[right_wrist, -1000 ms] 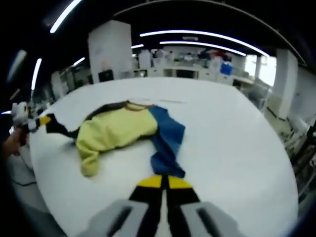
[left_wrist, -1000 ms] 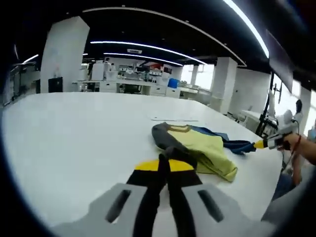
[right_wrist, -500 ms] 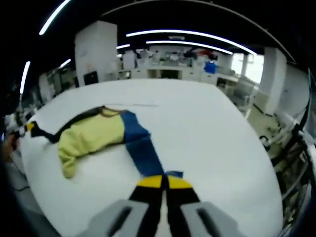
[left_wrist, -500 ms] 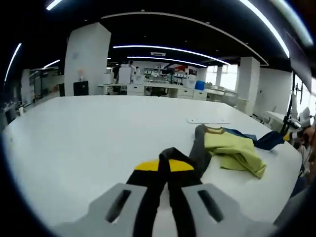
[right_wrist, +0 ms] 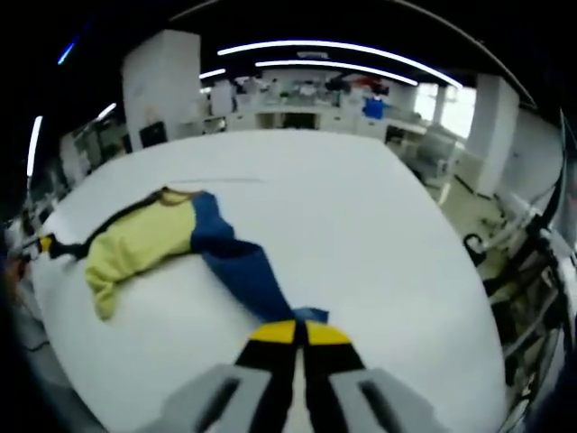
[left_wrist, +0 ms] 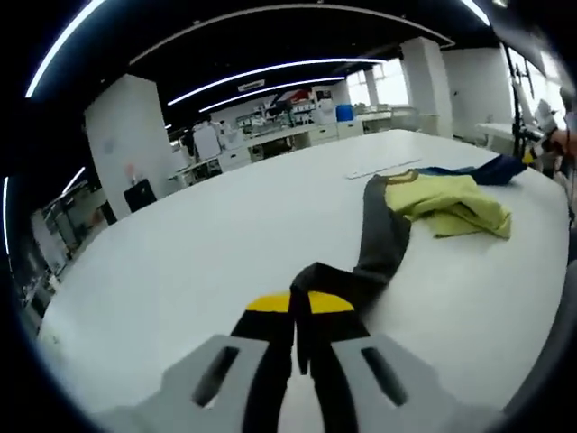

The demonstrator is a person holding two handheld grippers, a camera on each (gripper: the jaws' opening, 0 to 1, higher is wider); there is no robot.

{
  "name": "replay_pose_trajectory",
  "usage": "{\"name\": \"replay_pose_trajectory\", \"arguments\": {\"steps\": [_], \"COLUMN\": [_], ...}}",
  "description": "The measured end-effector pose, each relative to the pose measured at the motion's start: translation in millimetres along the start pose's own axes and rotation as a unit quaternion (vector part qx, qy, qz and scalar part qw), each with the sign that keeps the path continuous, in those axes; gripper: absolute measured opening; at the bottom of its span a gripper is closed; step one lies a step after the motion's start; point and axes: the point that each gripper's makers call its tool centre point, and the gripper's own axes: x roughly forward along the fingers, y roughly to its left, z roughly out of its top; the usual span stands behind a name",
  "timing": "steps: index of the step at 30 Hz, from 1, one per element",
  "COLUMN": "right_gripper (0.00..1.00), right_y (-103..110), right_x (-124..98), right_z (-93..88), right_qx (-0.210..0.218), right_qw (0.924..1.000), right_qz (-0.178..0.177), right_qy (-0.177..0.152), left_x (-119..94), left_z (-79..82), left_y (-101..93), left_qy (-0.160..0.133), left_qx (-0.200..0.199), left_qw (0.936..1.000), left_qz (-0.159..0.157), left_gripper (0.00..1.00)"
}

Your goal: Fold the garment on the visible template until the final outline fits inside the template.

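A garment with a yellow body [left_wrist: 451,200], a dark grey sleeve [left_wrist: 379,236] and a blue sleeve [right_wrist: 236,266] lies stretched across the white table [left_wrist: 180,262]. My left gripper [left_wrist: 301,305] is shut on the end of the grey sleeve. My right gripper [right_wrist: 294,332] is shut on the end of the blue sleeve. The yellow body [right_wrist: 135,244] lies bunched between the two pulled sleeves. A thin pale template outline [left_wrist: 383,170] shows on the table just beyond the collar. In the right gripper view the left gripper [right_wrist: 43,244] shows small at the far left.
A person's hand [left_wrist: 563,140] shows at the right edge of the left gripper view. Metal stands [right_wrist: 532,271] stand beyond the table's right edge. White pillars [left_wrist: 126,135] and benches with equipment [right_wrist: 306,113] line the back of the room.
Both grippers have pulled apart, drawing the grey and blue sleeves out long and straight; the yellow body has spread flatter between them.
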Motion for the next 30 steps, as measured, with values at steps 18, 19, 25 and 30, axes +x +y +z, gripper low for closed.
{"name": "replay_pose_trajectory", "arguments": {"steps": [18, 19, 25, 30], "right_gripper": [0.00, 0.00, 0.00, 0.00], "right_y": [-50, -56, -61, -77], "right_x": [22, 25, 25, 35], "right_z": [-14.7, -14.8, -17.5, -17.7], "right_qx": [0.033, 0.034, 0.031, 0.026], "right_qw": [0.9978, 0.9976, 0.9967, 0.9958], "right_qz": [-0.029, -0.031, -0.044, -0.051], "right_qy": [0.049, 0.052, 0.061, 0.071], "left_x": [-1, -1, 1, 1], "left_z": [-40.5, -41.9, -46.8, -47.7], "left_y": [7.2, 8.5, 14.8, 18.5], "left_qy": [0.054, 0.057, 0.062, 0.067], "left_qx": [-0.011, -0.013, -0.028, -0.022], "left_qw": [0.9985, 0.9983, 0.9976, 0.9975], "left_qz": [-0.001, 0.000, 0.003, 0.004], "left_gripper": [0.01, 0.01, 0.01, 0.01]}}
